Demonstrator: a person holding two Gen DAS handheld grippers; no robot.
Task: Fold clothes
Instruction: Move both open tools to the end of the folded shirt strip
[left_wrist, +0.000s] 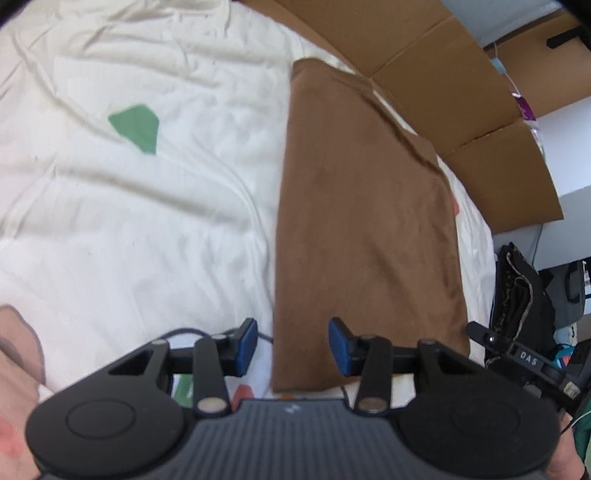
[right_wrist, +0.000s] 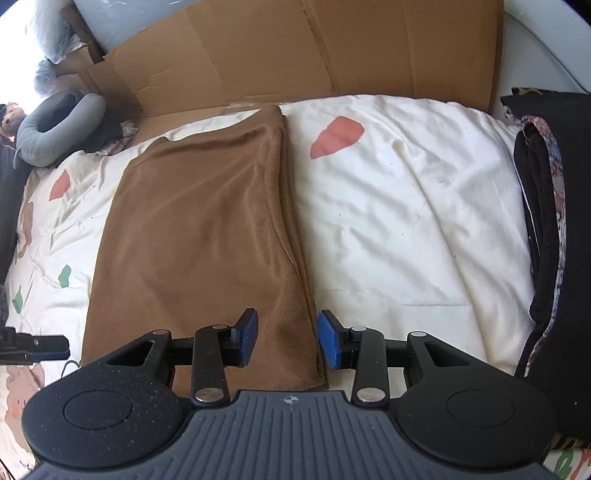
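The brown garment (right_wrist: 207, 236) is folded into a long strip lying flat on the white quilt (right_wrist: 406, 221) of the bed, cardboard (right_wrist: 295, 48) behind it. Left gripper (left_wrist: 291, 347) hangs over its near left corner, right gripper (right_wrist: 286, 339) over its right edge, both fingers apart, not pinching anything as far as I can tell

Bare bedspread (right_wrist: 406, 221) lies open right of the folded brown cloth (right_wrist: 199, 236); cardboard (right_wrist: 295, 55) walls the far edge, dark clothes (right_wrist: 546, 221) the right.
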